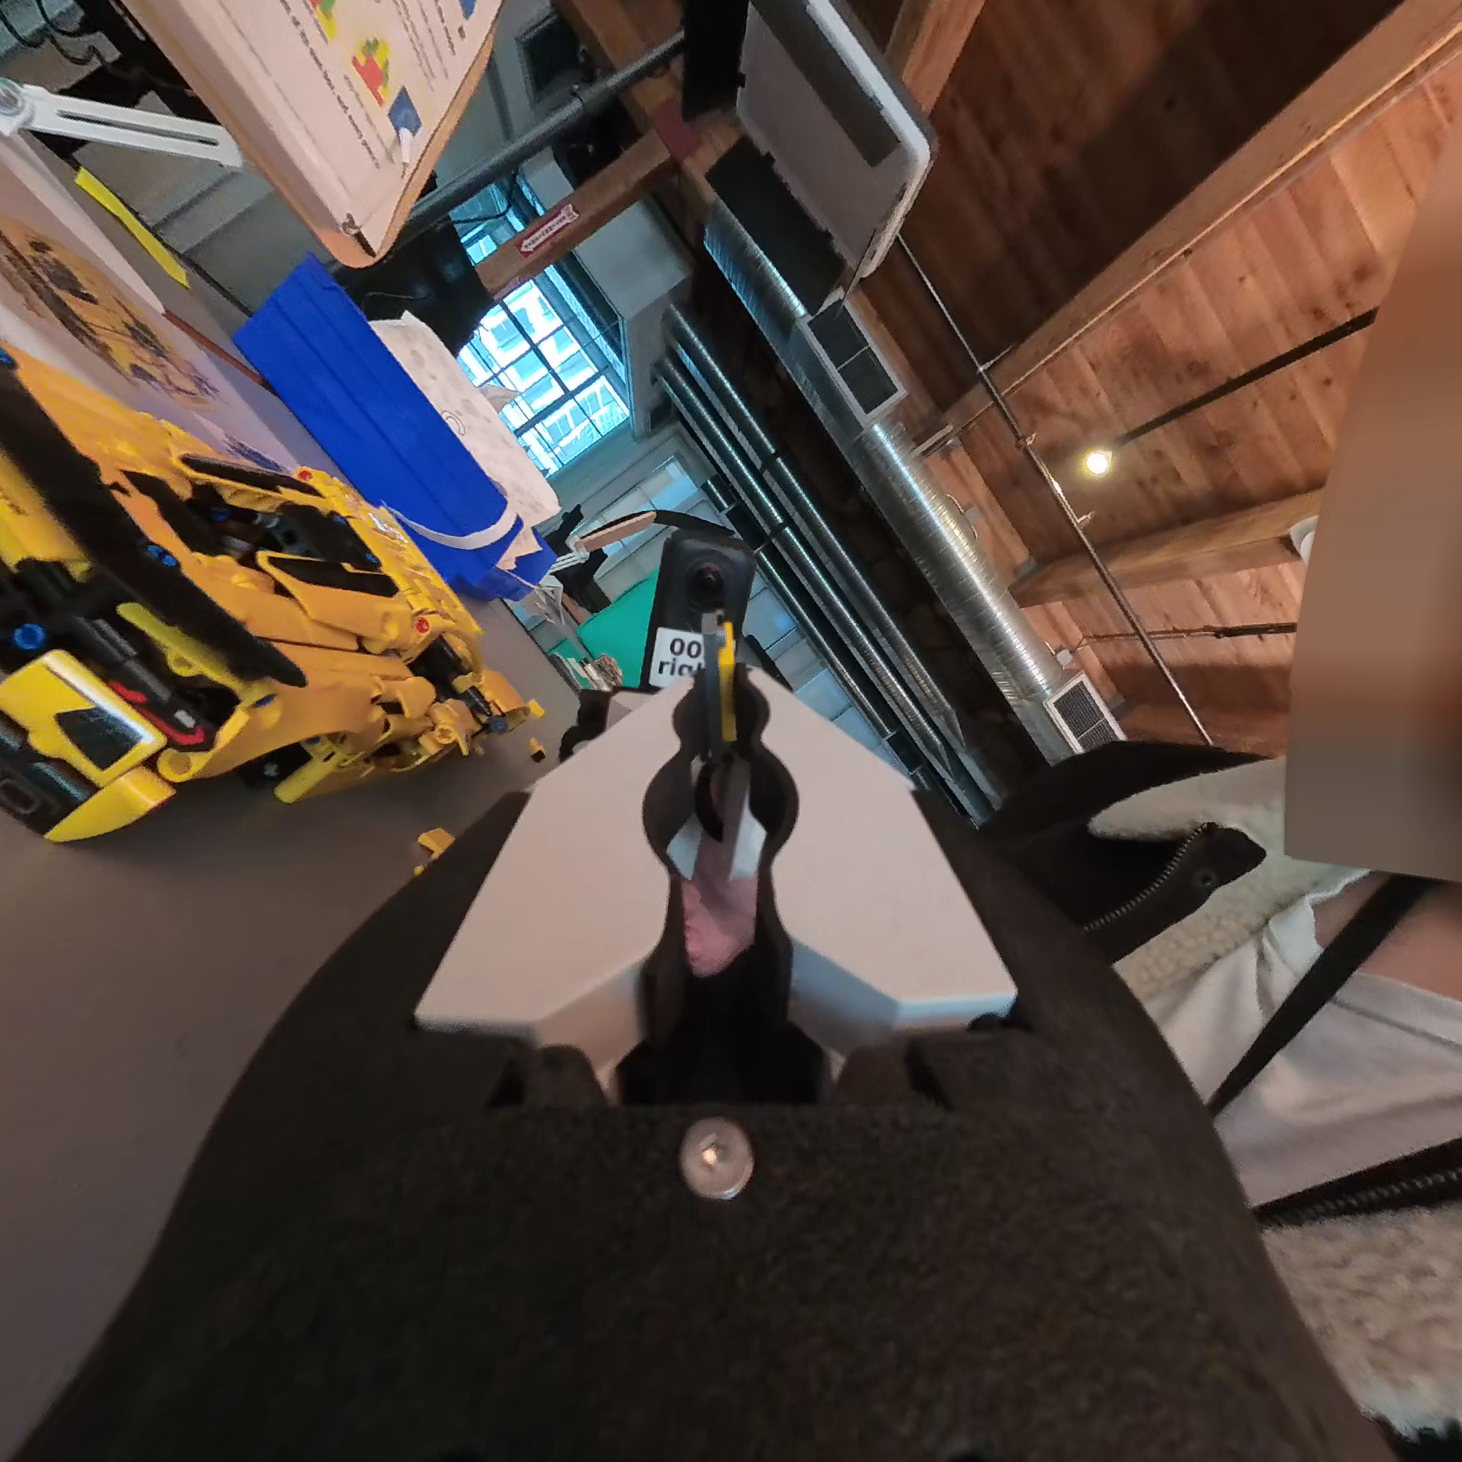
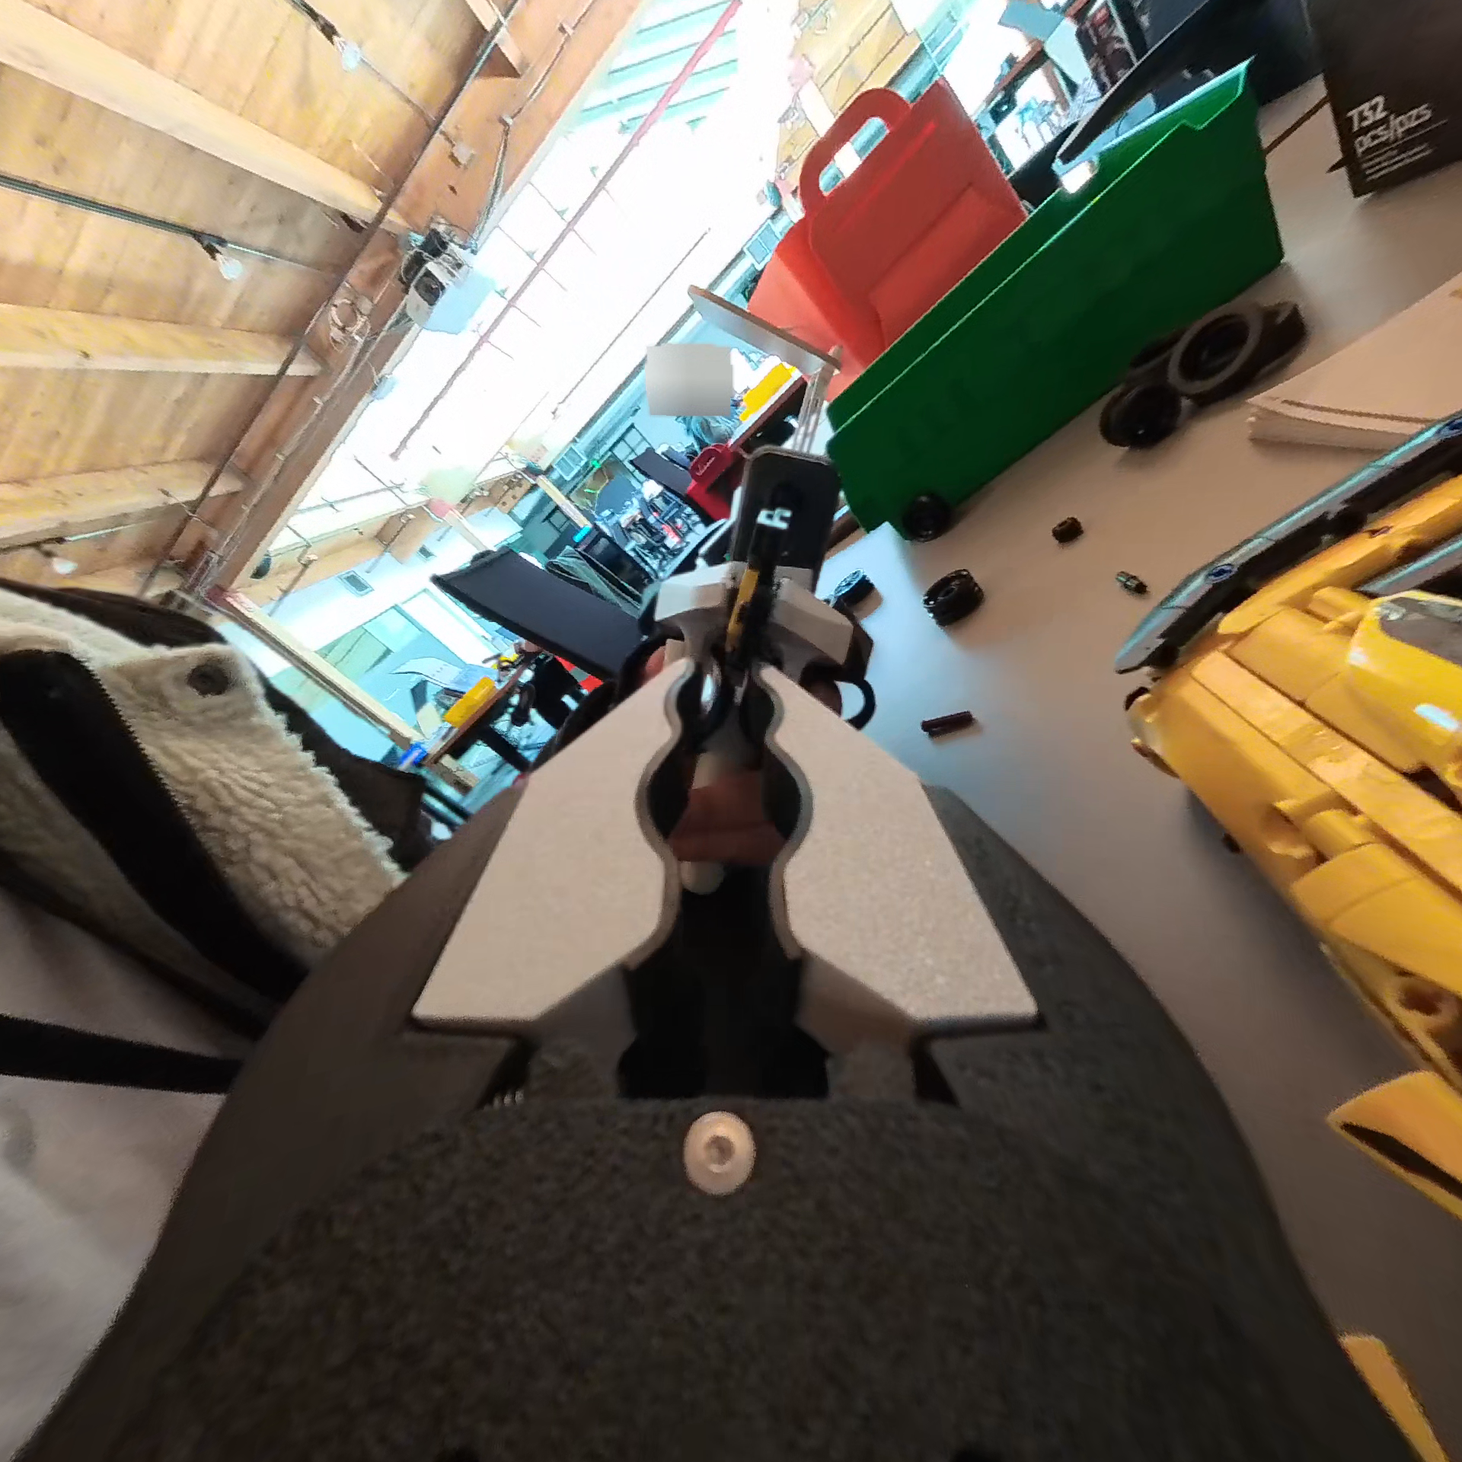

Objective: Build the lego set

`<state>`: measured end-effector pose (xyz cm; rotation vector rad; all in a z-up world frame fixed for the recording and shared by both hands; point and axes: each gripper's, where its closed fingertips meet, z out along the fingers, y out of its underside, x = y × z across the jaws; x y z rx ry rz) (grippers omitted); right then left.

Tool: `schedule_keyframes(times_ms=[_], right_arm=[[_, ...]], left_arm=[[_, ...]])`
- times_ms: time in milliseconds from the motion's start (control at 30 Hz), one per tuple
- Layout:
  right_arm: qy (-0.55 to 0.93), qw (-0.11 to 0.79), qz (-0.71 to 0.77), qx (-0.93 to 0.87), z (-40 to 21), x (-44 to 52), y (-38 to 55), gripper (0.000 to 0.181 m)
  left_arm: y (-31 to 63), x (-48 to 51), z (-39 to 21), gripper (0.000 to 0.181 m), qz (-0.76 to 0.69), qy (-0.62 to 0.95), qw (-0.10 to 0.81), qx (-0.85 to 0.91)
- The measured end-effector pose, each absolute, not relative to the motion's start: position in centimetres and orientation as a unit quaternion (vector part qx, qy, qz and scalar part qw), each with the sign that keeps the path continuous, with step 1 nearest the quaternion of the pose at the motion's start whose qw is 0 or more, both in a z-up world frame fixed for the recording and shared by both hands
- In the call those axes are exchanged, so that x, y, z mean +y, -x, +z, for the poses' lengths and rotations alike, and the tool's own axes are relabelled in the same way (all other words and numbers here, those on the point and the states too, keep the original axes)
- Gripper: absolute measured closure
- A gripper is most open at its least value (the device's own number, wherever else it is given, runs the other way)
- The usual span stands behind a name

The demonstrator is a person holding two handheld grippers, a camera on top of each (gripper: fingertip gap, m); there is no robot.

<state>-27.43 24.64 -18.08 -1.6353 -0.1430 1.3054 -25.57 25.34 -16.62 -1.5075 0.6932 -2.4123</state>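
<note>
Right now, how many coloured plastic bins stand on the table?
2. The blue bin stands behind the yellow car, left wrist view; the green bin stands beside the red carton, right wrist view. More may be hidden.

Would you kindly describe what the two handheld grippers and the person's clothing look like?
Each gripper, left and right, has a rough black body with a silver screw, and two pale grey wedge-shaped fingers with scalloped inner edges. The person wears a white shirt and a dark jacket with cream fleece lining and a zipper.
</note>
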Motion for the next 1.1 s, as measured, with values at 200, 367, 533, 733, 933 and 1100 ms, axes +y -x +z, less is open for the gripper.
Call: schedule_keyframes(times_ms=[200, 367, 533, 733, 933, 1100], right_arm=[[0.681, 0.515, 0.513, -0.086, -17.7, 23.7, 26.8, 0.177], [0.676, 0.525, 0.509, -0.09, -17.3, 22.7, 25.9, 0.177], [0.662, 0.535, 0.519, -0.074, -16.7, 22.7, 24.7, 0.178], [0.653, 0.527, 0.54, -0.069, -16.6, 22.5, 24.6, 0.178], [0.642, 0.517, 0.563, -0.062, -16.4, 22.4, 24.6, 0.177], [0.648, 0.518, 0.556, -0.065, -16.6, 22.5, 24.5, 0.178]], left_arm=[[25.5, 24.3, -16.2, 0.176, -0.823, 0.497, 0.101, 0.255], [25.4, 23.3, -16.2, 0.175, -0.822, 0.49, 0.089, 0.274], [25.1, 22.6, -16.6, 0.176, -0.809, 0.497, 0.094, 0.3], [25.0, 22.3, -16.7, 0.176, -0.808, 0.496, 0.084, 0.306], [25.0, 21.9, -16.7, 0.175, -0.807, 0.495, 0.077, 0.313], [24.9, 22.3, -16.8, 0.175, -0.798, 0.501, 0.105, 0.317]])
